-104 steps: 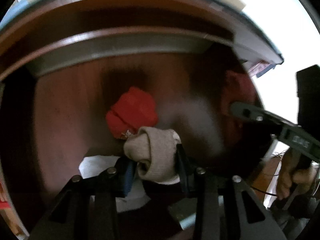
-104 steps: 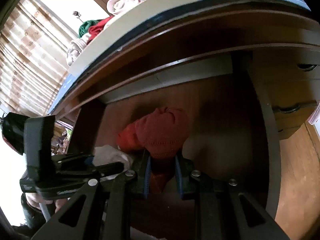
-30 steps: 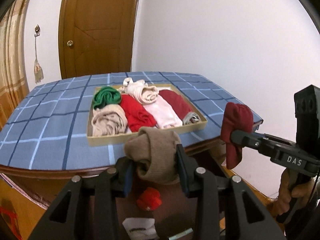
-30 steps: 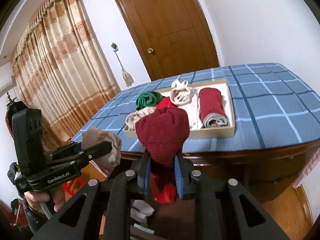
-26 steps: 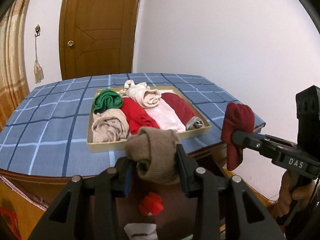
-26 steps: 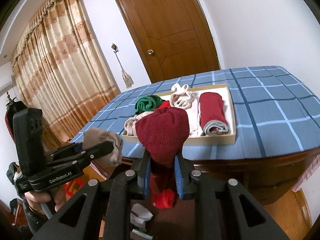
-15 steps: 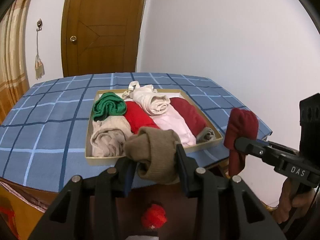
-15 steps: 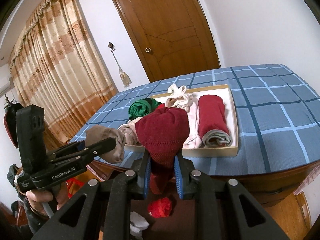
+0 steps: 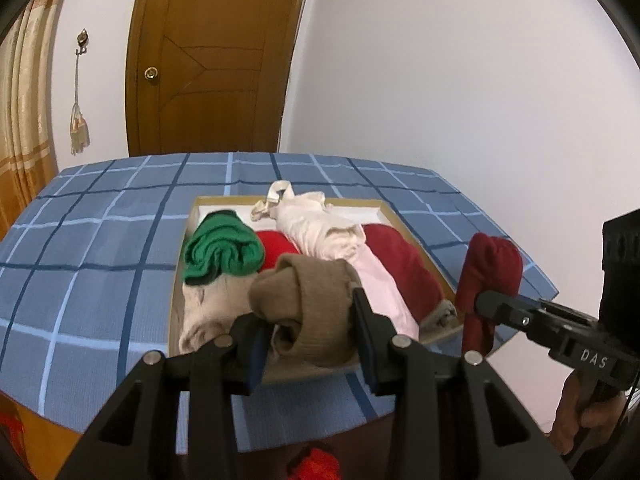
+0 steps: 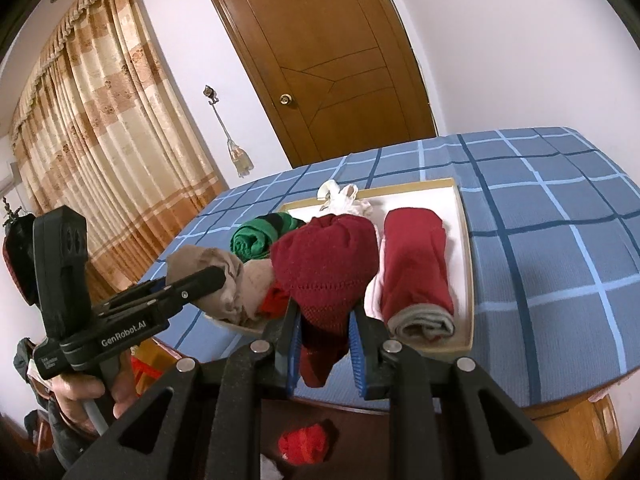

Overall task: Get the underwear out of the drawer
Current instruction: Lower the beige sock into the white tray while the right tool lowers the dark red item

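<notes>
1. My left gripper [image 9: 308, 320] is clamped on a rolled tan underwear [image 9: 308, 304], and my right gripper [image 10: 325, 328] is clamped on a dark red underwear [image 10: 326, 268].
2. Both rolls hang over the near end of the shallow tray [image 10: 466, 264] on the blue checked table [image 10: 560, 240].
3. I judge this is the carrying step; next I must lower each roll into a free place and open.
4. The drawer is mostly hidden below; only a bright red piece [image 10: 306, 444] shows there.
</notes>
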The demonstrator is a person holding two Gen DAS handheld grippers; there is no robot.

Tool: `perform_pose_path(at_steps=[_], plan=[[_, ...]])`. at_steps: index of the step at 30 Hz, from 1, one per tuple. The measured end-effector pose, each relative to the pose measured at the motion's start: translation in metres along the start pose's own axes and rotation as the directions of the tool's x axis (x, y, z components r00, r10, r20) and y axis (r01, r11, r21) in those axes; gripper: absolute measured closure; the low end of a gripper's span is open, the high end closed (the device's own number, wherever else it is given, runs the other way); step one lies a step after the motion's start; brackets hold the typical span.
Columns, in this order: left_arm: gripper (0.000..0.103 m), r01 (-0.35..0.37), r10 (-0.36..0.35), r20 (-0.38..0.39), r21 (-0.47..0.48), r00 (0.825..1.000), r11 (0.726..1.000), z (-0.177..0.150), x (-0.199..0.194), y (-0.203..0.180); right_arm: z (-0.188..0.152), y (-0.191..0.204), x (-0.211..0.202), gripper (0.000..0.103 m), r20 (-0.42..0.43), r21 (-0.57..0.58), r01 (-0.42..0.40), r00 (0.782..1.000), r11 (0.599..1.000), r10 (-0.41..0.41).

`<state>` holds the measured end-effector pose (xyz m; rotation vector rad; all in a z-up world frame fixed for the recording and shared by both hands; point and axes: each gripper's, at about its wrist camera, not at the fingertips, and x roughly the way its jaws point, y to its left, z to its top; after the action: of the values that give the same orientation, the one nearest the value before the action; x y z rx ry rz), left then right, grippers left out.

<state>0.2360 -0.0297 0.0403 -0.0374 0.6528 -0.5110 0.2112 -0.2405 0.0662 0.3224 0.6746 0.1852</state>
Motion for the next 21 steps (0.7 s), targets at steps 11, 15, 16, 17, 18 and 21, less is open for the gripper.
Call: perform_pose_path(at_steps=[11,15,16,17,18,21], plan=[[0.067,-0.032,0.031,0.039,0.018,0.999,0.999,0.038,0.024,-0.001,0.035,-0.006,0.026,0.080,0.012,-0.028,0.034,0.999,0.999,-0.034],[0.067,-0.054,0.053,0.047,0.015,0.997,0.998,0.052,0.035,0.004,0.052,-0.006,0.037,0.080,0.024,-0.052,0.069,0.997,0.996,-0.068],[0.067,-0.057,0.056,0.046,0.009,0.997,0.998,0.055,0.038,0.005,0.056,-0.008,0.041,0.080,0.022,-0.054,0.077,0.997,0.996,-0.076],[0.067,-0.060,0.060,0.043,-0.001,0.997,0.998,0.058,0.042,0.008,0.061,-0.010,0.045,0.080,0.017,-0.051,0.083,0.996,0.995,-0.082],[0.067,-0.063,0.064,0.039,-0.008,0.997,0.998,0.061,0.046,0.010,0.066,-0.013,0.051,0.080,0.011,-0.047,0.086,0.996,0.995,-0.086],[0.067,-0.072,0.072,0.023,-0.028,0.997,0.997,0.071,0.058,0.017,0.078,-0.017,0.066,0.080,-0.008,-0.044,0.097,0.995,0.994,-0.098]])
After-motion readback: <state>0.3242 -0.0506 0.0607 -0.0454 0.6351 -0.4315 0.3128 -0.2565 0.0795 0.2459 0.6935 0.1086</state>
